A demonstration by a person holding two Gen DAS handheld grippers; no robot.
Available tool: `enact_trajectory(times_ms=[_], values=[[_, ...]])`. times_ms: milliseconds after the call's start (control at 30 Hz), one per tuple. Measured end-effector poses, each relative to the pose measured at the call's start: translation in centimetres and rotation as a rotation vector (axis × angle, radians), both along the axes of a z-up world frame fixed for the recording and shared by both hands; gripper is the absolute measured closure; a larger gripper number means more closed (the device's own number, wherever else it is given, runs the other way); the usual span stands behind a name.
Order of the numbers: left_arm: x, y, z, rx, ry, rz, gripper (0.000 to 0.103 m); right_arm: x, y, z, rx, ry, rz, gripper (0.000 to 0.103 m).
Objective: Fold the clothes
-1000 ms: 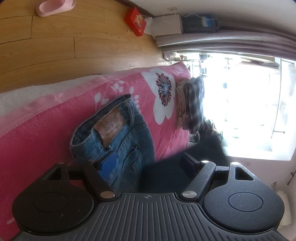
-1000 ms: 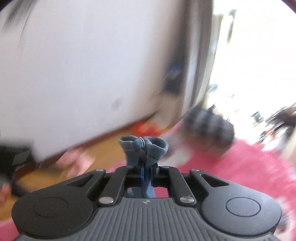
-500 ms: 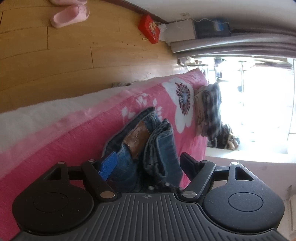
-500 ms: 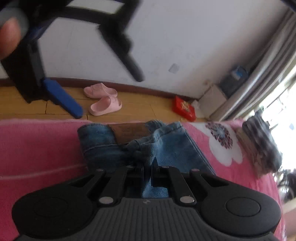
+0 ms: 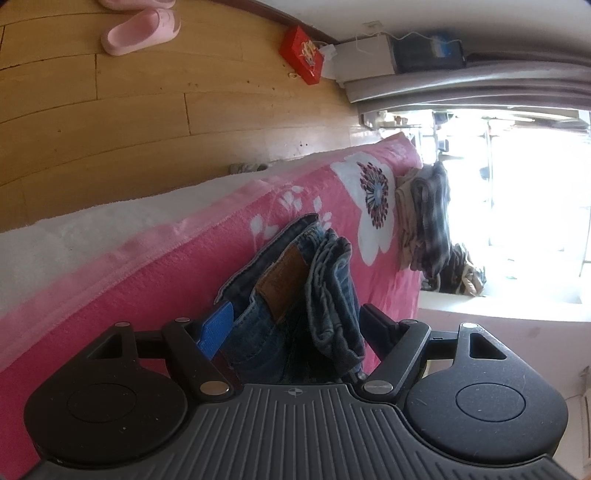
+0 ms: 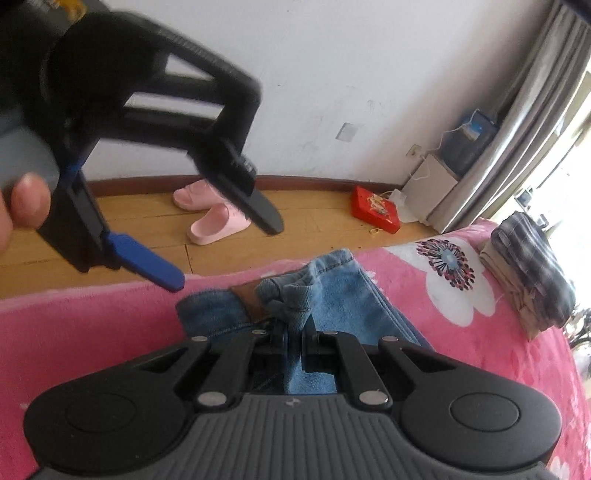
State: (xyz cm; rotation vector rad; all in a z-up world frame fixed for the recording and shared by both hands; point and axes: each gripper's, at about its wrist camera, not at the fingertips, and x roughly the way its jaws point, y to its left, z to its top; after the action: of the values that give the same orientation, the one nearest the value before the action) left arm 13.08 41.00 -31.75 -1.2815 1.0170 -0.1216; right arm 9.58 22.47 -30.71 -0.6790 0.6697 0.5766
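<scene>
Left wrist view: the left gripper point(image 5: 295, 325) hangs over a folded pair of blue jeans point(image 5: 291, 295) with its jaws spread wide, one finger on each side of the denim and neither pad pressing on it. The jeans lie on a pink blanket point(image 5: 147, 280) with white flowers that covers the bed; the brown leather patch point(image 5: 282, 284) on the waistband faces up, and a bunched fold of denim lies just beside it. Farther along the blanket, near the bright window, sits a stack of folded clothes point(image 5: 424, 218) topped by a plaid piece. Beyond the bed edge is a wooden floor point(image 5: 110, 110) with a pink slipper point(image 5: 140, 27) and a red box point(image 5: 303, 55) by the wall.

Right wrist view: the right gripper point(image 6: 293, 332) has its jaws pressed together on a bunched hem of the jeans point(image 6: 332, 295), which rests on top of the folded denim near the leather patch point(image 6: 247, 295). The left gripper point(image 6: 221, 243) hovers above and to the left, jaws apart, one finger tipped blue, with part of a hand point(image 6: 22, 206) on its grip. The pink blanket point(image 6: 92, 332) spreads under everything. The clothes stack point(image 6: 528, 269) sits at the right, well apart from the jeans. Two pink slippers point(image 6: 210, 218) and the red box point(image 6: 375, 210) lie on the floor point(image 6: 314, 221) beside the white wall.
</scene>
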Motion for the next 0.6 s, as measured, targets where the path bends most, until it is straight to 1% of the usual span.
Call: enact_trajectory(times_ms=[100, 200, 267, 300, 367, 400, 433, 500, 533, 567, 600], values=[[0.0, 0.1, 0.0, 0.007, 0.009, 0.003, 0.028, 0.4, 0.2, -0.5, 0.003, 0.026, -0.008, 0.095], [0.2, 0.1, 0.3, 0.021, 0.011, -0.003, 0.028, 0.6, 0.5, -1.7, 0.002, 0.063, 0.007, 0.087], [0.5, 0.0, 0.8, 0.036, 0.008, -0.012, 0.028, 0.6, 0.3, -1.7, 0.023, 0.075, 0.013, 0.084], [0.6, 0.0, 1.1, 0.045, 0.004, -0.018, 0.028, 0.7, 0.1, -1.5, 0.039, 0.085, 0.016, 0.081], [1.0, -0.2, 1.7, 0.065, -0.004, -0.030, 0.028, 1.0, -0.8, -0.6, 0.121, 0.129, 0.027, 0.069], [1.2, -0.3, 2.1, 0.075, -0.007, -0.034, 0.028, 0.9, -1.3, 0.0, 0.175, 0.152, 0.043, 0.056], [1.5, -0.4, 2.4, 0.086, -0.010, -0.038, 0.028, 0.7, -1.8, 0.6, 0.232, 0.172, 0.067, 0.047], [2.1, -1.0, 3.3, 0.105, -0.030, -0.051, 0.028, 0.3, -3.1, 1.7, 0.307, 0.189, 0.095, 0.045], [2.5, -1.2, 3.8, 0.115, -0.040, -0.057, 0.028, 0.4, -4.2, 2.2, 0.325, 0.200, 0.077, 0.045], [3.0, -1.8, 4.4, 0.136, -0.062, -0.075, 0.028, 0.4, -5.3, 2.7, 0.344, 0.212, 0.059, 0.045], [3.5, -2.7, 5.2, 0.185, -0.090, -0.093, 0.028, 0.5, -6.3, 3.2, 0.363, 0.224, 0.041, 0.045]])
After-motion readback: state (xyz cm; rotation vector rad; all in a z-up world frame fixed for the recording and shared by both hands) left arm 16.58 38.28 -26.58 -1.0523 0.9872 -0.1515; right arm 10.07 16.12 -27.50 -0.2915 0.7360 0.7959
